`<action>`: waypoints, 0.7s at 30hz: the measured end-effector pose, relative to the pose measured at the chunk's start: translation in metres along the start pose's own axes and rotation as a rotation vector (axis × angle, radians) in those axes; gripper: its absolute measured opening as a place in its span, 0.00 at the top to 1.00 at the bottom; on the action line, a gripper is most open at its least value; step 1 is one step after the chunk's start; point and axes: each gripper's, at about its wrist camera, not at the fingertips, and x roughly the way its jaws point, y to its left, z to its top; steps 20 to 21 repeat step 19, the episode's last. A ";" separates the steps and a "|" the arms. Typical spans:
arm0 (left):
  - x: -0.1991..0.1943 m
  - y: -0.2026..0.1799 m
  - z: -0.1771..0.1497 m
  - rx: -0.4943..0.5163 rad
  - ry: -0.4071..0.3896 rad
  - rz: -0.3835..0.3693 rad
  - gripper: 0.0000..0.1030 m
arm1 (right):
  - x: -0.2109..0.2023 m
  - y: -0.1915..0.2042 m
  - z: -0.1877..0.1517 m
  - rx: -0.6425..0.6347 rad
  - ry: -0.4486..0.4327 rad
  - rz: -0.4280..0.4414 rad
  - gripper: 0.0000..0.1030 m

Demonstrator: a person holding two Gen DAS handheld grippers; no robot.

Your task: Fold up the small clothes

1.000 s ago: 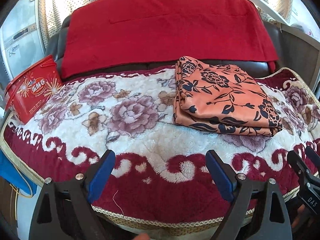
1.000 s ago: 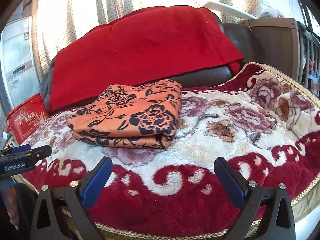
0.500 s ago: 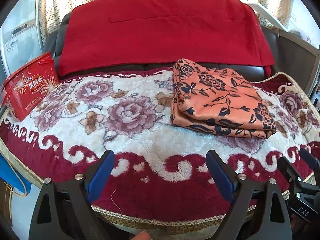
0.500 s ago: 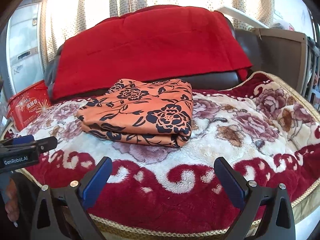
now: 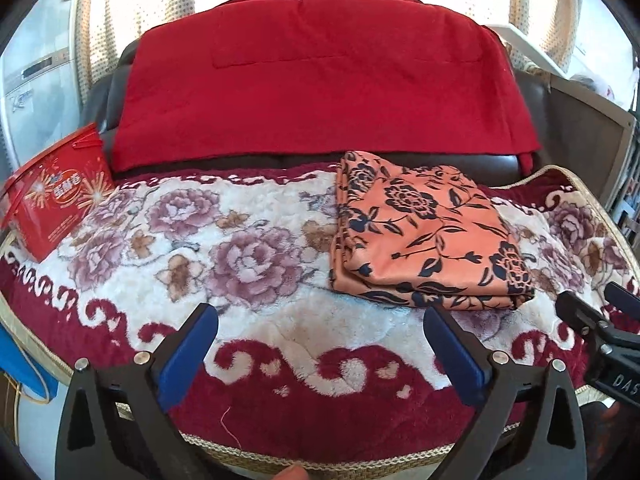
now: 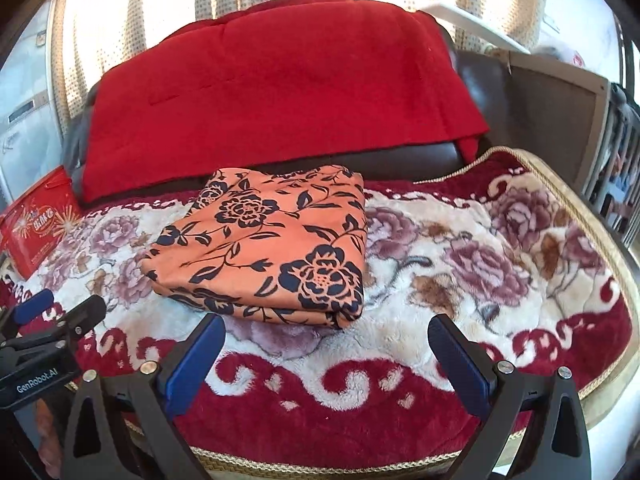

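Folded orange floral garment lies flat on my plush rose-patterned blanket, in front of the red quilt. My left gripper is opening, nothing between its jaws; my right gripper stands spread and empty, short of the garment. Red box at far left.

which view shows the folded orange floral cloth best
The right wrist view: the folded orange floral cloth lies near the middle, whole, its stacked front edge showing. The left wrist view shows it whole too, but off to the right, with the left edge's layers showing.
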 end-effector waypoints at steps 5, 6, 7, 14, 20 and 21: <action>-0.003 0.000 0.006 -0.023 -0.015 -0.030 0.01 | -0.002 0.005 0.000 -0.013 0.004 0.007 0.01; -0.003 0.000 0.008 -0.028 -0.020 -0.019 0.01 | -0.002 0.006 0.001 -0.017 0.004 0.006 0.01; -0.002 -0.001 0.009 -0.029 -0.020 -0.013 0.01 | -0.002 0.007 0.002 -0.020 0.004 0.003 0.01; 0.005 -0.010 0.017 0.008 -0.005 -0.016 0.01 | 0.005 0.003 0.010 -0.014 0.005 -0.010 0.01; 0.010 -0.017 0.025 0.027 -0.012 -0.016 0.01 | 0.014 0.002 0.015 -0.014 0.008 -0.007 0.01; 0.010 -0.017 0.025 0.027 -0.012 -0.016 0.01 | 0.014 0.002 0.015 -0.014 0.008 -0.007 0.01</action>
